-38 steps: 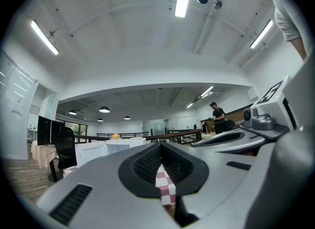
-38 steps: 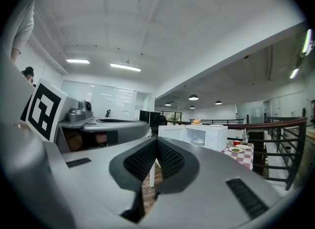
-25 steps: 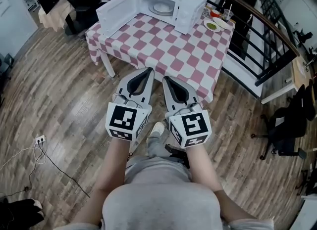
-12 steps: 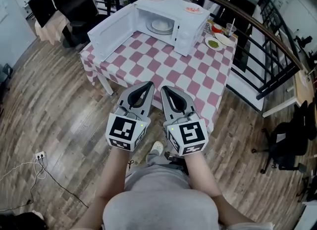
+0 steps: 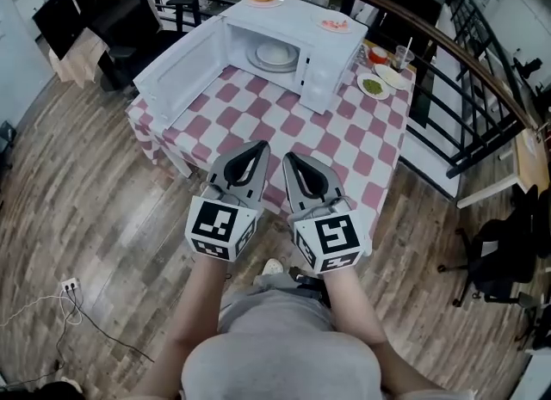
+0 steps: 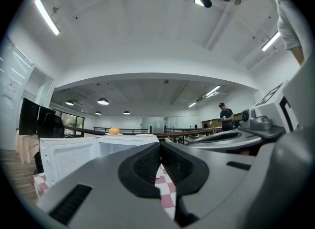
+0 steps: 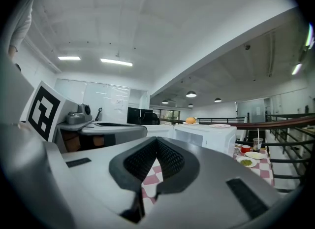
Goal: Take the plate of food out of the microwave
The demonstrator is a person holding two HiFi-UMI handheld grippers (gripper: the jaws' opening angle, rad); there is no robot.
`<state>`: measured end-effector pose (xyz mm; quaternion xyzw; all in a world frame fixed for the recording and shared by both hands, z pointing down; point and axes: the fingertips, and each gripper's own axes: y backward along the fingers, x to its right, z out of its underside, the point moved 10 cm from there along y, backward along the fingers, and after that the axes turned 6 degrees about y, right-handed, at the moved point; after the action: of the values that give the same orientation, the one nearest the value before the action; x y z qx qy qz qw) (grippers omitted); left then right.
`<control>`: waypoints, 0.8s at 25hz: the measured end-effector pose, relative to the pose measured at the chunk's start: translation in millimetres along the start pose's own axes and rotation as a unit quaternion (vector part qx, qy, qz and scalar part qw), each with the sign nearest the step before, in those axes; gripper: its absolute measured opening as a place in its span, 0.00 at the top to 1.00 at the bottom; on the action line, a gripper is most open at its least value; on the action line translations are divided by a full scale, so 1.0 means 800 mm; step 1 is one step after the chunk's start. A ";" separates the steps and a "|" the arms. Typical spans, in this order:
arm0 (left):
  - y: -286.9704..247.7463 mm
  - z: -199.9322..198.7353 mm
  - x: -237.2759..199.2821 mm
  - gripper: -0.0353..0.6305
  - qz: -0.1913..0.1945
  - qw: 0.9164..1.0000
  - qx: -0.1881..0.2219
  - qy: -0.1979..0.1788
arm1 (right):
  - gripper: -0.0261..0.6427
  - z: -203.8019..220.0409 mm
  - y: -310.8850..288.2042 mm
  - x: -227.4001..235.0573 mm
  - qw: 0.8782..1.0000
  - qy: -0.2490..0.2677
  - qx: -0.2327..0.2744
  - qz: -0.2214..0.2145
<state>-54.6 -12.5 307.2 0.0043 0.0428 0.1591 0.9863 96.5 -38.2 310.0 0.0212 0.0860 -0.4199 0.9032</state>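
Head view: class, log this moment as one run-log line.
left gripper: shut, empty | right gripper: shut, empty | microwave: door open | plate: inside microwave, not yet reached

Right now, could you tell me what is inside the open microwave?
A white plate sits inside the microwave. The microwave's top hides the back of the cavity; any food cannot be made out.

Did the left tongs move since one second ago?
Yes. The left tongs went forward: its tip now lies well over the checked table, nearer the microwave.
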 end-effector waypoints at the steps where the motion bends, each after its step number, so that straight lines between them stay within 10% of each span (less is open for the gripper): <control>1: -0.006 0.001 -0.003 0.94 0.003 1.000 0.002 0.001 | 0.93 0.003 -0.003 0.004 1.000 -0.002 -0.001 0.003; 20: -0.093 0.007 -0.082 0.94 0.046 0.998 -0.005 0.040 | 0.93 0.021 -0.079 0.040 0.998 -0.008 -0.020 0.052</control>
<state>-93.3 -103.4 316.2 -0.0047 0.0816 0.2043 0.9755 71.1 -105.3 323.2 0.0046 0.0862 -0.3704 0.9249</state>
